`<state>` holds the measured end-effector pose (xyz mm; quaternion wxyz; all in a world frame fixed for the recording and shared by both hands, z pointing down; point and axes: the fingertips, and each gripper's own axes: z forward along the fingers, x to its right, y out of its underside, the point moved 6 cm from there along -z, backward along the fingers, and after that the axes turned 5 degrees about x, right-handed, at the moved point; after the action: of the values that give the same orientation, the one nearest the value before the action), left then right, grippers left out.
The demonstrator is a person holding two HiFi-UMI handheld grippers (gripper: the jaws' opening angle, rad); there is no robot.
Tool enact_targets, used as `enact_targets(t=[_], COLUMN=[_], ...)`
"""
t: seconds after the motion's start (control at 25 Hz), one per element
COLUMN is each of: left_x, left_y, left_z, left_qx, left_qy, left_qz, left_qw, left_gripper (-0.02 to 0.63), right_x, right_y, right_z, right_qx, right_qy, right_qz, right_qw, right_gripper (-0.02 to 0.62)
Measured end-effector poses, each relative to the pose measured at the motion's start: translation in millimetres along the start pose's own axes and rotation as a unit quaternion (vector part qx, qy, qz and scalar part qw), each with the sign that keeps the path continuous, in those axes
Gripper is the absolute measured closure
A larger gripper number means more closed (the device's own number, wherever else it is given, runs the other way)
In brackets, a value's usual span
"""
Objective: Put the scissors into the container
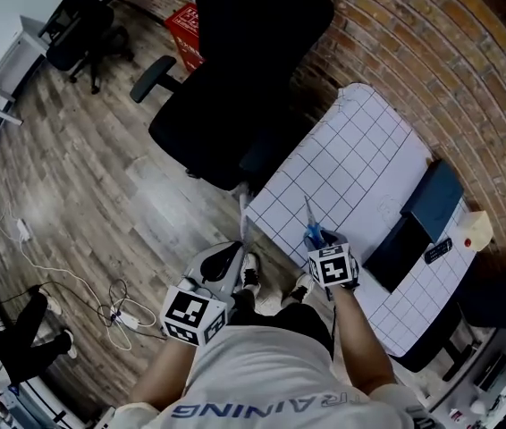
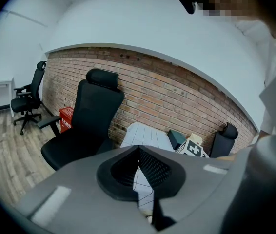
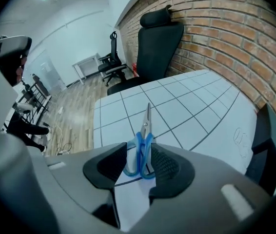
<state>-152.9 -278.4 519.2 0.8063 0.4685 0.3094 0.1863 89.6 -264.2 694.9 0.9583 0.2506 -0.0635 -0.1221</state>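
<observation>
The scissors have glossy blue plastic handles and bare metal blades. The desk has a smooth, matt white gridded top. The floor is wood plank; the wall rough brick.

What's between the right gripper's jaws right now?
The blue handles of the scissors, lying on the gridded table top, sit between the open jaws of the right gripper; the right gripper view shows it.

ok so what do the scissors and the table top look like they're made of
The scissors: blue handles look like smooth, slightly glossy plastic; the blades are plain grey and thin, probably metal. The table top: flat matte white with dark grid lines, maybe a printed sheet or laminate, hard to say which.
</observation>
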Motion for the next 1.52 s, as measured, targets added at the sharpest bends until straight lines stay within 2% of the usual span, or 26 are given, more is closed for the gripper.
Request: enact_targets(t=[0.2,0.44,0.72,1.0,1.28,1.52], left_x=[-12.4,-13.1,1.3,31.2,72.5,116.8], left_y=[-0.9,-5.2,-13.6,-27.5,-47.9,-85.5], left_z=[-2.6,1.4,8.1,15.7,32.7,47.7], left_qx=[0.000,0.001,0.013,0.031,0.052,0.087], left_qy=[-0.012,-0.005,0.015,0.046,0.097,0.148], left_qz=[-0.004,-0.006,0.009,0.025,0.054,0.086], left_qw=[0.9999,1.0000,0.9998,0.9981,0.9925,0.9815], left_gripper=[0.604,0.604,0.604,0.604,0.604,0.604], right_x=[2.6,3.3,12.1,28.6,61.0,84.6], right_y=[2.9,5.2,-16.0,-42.8,-58.2,-52.6], right_z=[13.8,7.6,-30.6,-100.2,-190.9,-283.1], right_qx=[-0.022,-0.016,0.050,0.136,0.237,0.332], right_qy=[0.015,0.023,0.035,0.056,0.110,0.171], right_qz=[-0.012,-0.020,-0.022,0.005,0.041,0.068], right_qw=[1.000,0.999,0.998,0.989,0.964,0.925], right_gripper=[0.443,0.486,0.491,0.492,0.492,0.492])
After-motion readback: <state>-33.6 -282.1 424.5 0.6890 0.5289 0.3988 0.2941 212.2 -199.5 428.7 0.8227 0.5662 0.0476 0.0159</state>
